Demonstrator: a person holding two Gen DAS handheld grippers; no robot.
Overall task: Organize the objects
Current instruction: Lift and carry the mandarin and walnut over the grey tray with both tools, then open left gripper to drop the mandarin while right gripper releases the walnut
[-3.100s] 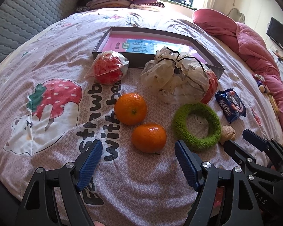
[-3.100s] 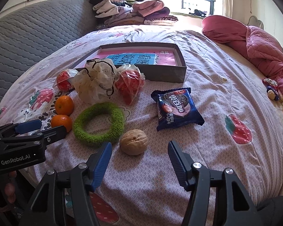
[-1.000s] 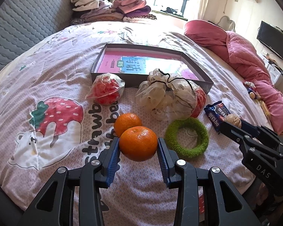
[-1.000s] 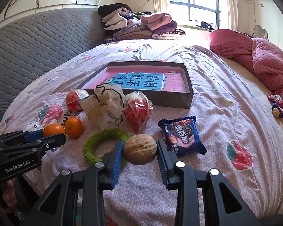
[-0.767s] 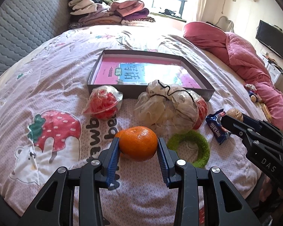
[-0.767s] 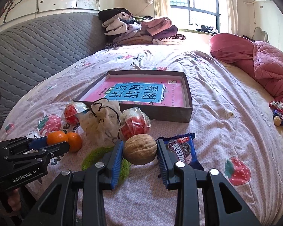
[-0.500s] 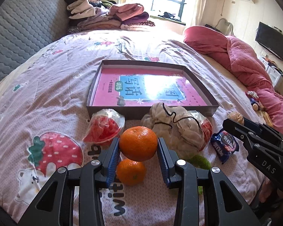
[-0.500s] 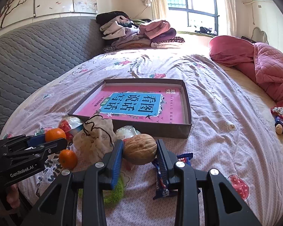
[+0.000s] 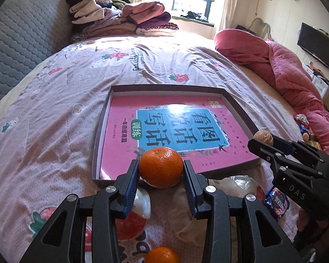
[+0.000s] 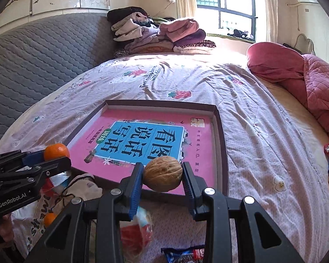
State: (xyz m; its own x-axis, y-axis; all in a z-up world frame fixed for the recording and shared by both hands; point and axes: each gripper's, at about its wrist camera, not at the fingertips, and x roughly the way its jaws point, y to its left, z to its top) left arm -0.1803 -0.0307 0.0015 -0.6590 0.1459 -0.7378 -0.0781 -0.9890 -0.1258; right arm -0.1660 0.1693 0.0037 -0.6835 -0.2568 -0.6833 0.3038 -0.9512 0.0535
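The shallow box on the bed held only a pink book. The left gripper was clamped on an orange. The right gripper was clamped on a walnut.

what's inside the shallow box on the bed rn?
Inside the box: only a pink book with a blue title panel, flat and filling the floor. The orange and walnut are gripped in front of its near edge, hiding bits of the cover. Under the book: not visible.

Two oranges, one walnut, one box, one cookie packet.
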